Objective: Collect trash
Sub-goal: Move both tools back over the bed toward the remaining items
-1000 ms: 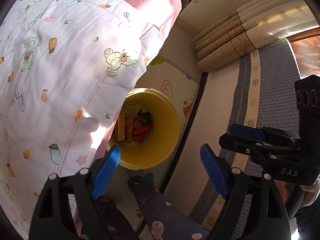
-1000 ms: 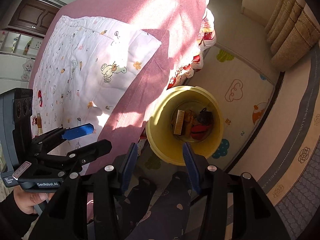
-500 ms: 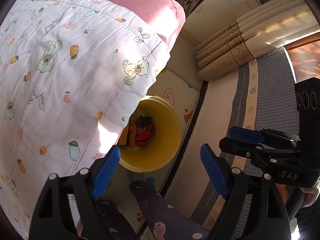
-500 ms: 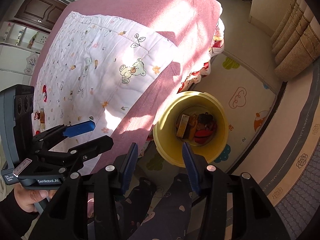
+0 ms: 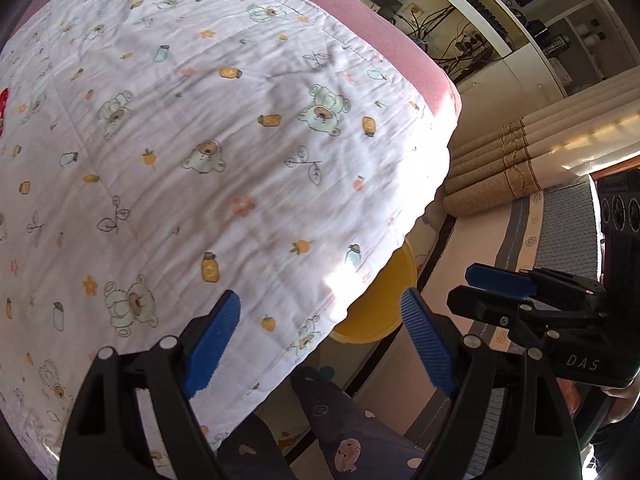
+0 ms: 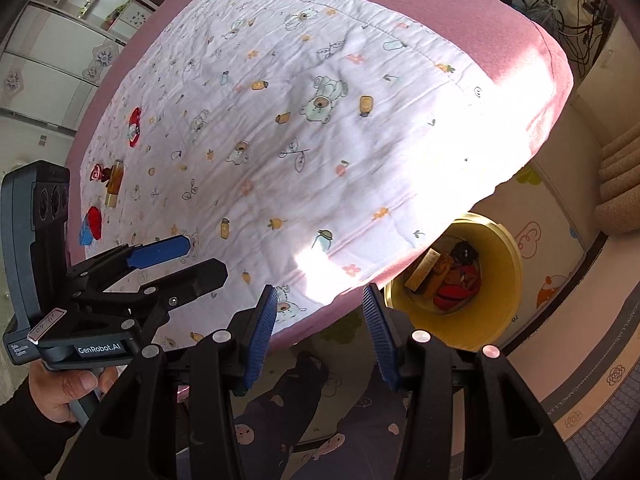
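A yellow bin (image 6: 505,257) stands on the floor beside the bed, holding a red wrapper (image 6: 456,290) and a brown box (image 6: 421,271). In the left wrist view the quilt hides most of the bin (image 5: 374,312). On the far side of the white bear-print quilt (image 6: 304,152) lie a red wrapper (image 6: 135,125), an amber bottle (image 6: 113,181) and a red-and-blue wrapper (image 6: 90,225). My left gripper (image 5: 320,300) hangs open over the quilt's near edge, empty. My right gripper (image 6: 320,293) is open too, above the bed's edge, with nothing between its pads.
The pink mattress (image 6: 532,80) overhangs a cartoon play mat (image 6: 536,236). Rolled beige curtains (image 5: 504,176) and a patterned rug (image 5: 560,232) lie to the right. A desk with tangled cables (image 5: 464,40) stands behind the bed. The person's legs in printed trousers (image 6: 288,412) are below.
Both grippers have swung from above the bin to over the bed. The bin has slid to the lower right and the quilt now fills both views. The jaws look unchanged.
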